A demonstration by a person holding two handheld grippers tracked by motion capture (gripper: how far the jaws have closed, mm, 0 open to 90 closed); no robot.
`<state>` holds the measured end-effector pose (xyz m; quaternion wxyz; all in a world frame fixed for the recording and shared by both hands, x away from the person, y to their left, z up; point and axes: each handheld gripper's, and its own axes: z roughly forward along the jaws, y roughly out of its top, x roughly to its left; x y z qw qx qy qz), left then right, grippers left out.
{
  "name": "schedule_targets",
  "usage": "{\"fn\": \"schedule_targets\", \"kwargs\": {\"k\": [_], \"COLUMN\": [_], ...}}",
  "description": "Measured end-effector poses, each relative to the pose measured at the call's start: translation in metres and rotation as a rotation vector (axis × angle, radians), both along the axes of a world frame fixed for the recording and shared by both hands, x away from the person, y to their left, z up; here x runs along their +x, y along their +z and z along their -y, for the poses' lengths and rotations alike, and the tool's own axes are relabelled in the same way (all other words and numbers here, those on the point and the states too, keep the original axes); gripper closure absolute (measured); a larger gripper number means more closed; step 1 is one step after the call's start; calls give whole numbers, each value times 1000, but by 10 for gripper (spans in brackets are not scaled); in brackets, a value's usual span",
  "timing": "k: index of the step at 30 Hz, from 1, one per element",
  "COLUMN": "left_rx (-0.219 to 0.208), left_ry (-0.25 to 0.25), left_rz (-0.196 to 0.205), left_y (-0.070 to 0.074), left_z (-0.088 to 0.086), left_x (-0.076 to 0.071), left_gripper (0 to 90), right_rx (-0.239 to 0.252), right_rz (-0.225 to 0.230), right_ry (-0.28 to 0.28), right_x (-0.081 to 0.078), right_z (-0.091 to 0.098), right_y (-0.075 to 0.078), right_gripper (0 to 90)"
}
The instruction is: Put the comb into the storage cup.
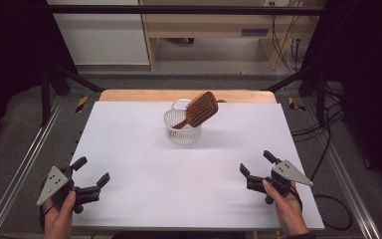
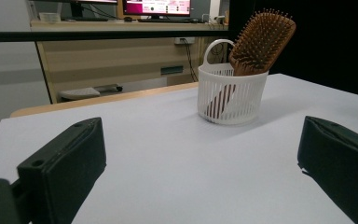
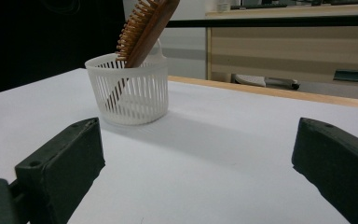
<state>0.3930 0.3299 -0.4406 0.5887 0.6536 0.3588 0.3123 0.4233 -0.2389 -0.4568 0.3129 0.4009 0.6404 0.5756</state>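
Resting both hand-held grippers, left [image 1: 90, 178] and right [image 1: 256, 166], jaws apart, empty, we note brush [image 1: 197, 109] leaning in basket [image 1: 182, 130] mid-worktop [image 1: 129, 149]; a clumsy pull could tip it.

A white table [image 1: 144, 164] lies bare across its near and middle parts. A white slatted basket [image 1: 182, 128] stands alone toward the far edge, a wooden hairbrush [image 1: 200, 108] leaning out over its rim to the right. Bare surface surrounds the basket on all sides. Both grippers rest at the near corners, well apart from it.
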Motion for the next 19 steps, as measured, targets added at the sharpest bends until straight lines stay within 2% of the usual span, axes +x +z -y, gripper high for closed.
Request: {"fn": "schedule_targets", "kwargs": {"k": [8,15,19], "left_rx": [-5,-8,-5], "left_ry": [-6,-10,-13], "left_rz": [3,4,0], "left_y": [1,2,2], "left_z": [2,4,5], "left_x": [-1,-2,-2], "left_gripper": [11,11,11], "right_rx": [0,-30,-34], "right_rz": [6,17,18], "right_ry": [17,49,40], "right_x": [-1,-2,-2], "right_z": [-4,-12,-11], "right_y": [0,0,0], "right_gripper": [24,25,24]}}
